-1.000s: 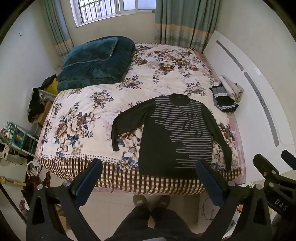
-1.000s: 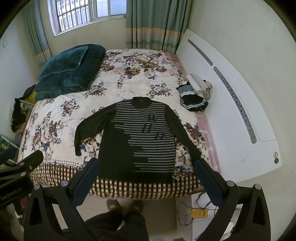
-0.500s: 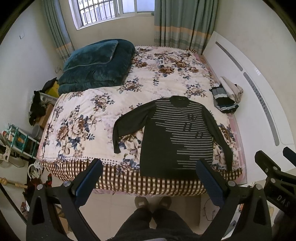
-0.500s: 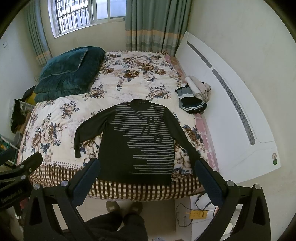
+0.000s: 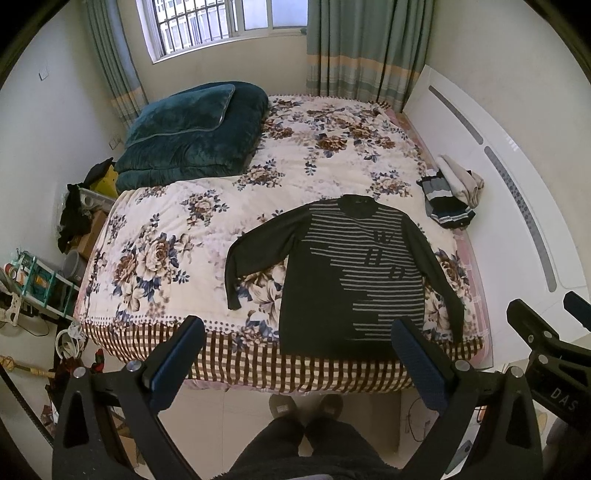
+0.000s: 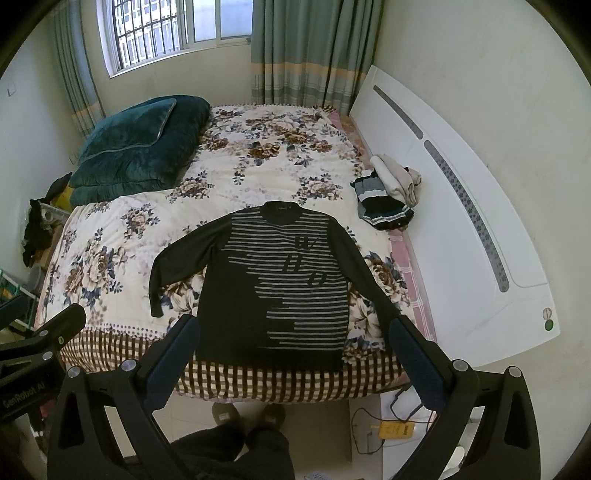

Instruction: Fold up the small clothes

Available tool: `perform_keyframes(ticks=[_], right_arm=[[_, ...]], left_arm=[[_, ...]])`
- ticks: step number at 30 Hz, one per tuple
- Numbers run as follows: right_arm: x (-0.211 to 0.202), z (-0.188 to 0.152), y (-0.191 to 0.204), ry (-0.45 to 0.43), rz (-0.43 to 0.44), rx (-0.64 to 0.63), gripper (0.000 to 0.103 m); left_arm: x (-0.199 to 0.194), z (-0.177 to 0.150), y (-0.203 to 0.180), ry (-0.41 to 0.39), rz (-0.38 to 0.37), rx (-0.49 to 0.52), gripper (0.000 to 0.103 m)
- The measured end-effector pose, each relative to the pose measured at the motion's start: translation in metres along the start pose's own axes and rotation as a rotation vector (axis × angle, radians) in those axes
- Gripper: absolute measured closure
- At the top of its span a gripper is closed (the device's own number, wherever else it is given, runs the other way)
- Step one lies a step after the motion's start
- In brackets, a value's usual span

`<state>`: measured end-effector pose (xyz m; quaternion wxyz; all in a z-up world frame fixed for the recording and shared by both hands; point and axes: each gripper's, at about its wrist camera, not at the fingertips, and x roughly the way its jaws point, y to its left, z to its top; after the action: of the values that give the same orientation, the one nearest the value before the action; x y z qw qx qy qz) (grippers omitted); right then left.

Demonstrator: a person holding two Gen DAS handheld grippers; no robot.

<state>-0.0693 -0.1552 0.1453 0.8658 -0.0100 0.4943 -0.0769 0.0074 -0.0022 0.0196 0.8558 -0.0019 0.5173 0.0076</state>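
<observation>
A: Bed (image 5: 192,206) with a cream floral quilt and a brown checked skirt fills most of both views; a white headboard panel (image 6: 461,236) runs along its right side.

B: And on the bed, in descending size?

A: Folded teal velvet duvet (image 5: 192,136) at the far left corner, below the barred window (image 5: 221,22). Then the dark long-sleeved sweater with grey horizontal stripes (image 5: 351,273), spread flat and face up near the foot edge, collar toward the window, both sleeves angled outward, hem reaching the checked skirt. Then a small pile of folded clothes, striped dark and beige (image 5: 452,195), beside the headboard panel, apart from the sweater.

B: Where are the tools?

A: Left gripper (image 5: 297,360) is held above the floor at the foot of the bed, its blue-padded fingers spread wide with nothing between them. Right gripper (image 6: 293,356) is held likewise, fingers wide apart and holding nothing. Neither touches the sweater.

B: Below them?

A: Person's dark trousers and slippers (image 5: 306,406) on the pale tiled floor, and a yellow device with cables (image 6: 397,430) beside the bed.
</observation>
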Motion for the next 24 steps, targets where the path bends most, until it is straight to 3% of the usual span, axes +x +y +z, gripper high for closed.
perform_keyframes(ticks=[24], right_arm=[[-0.001, 0.012, 0.002, -0.004, -0.002, -0.002, 0.0]], left_arm=[[-0.003, 0.009, -0.002, -0.007, 0.003, 0.002, 0.0]])
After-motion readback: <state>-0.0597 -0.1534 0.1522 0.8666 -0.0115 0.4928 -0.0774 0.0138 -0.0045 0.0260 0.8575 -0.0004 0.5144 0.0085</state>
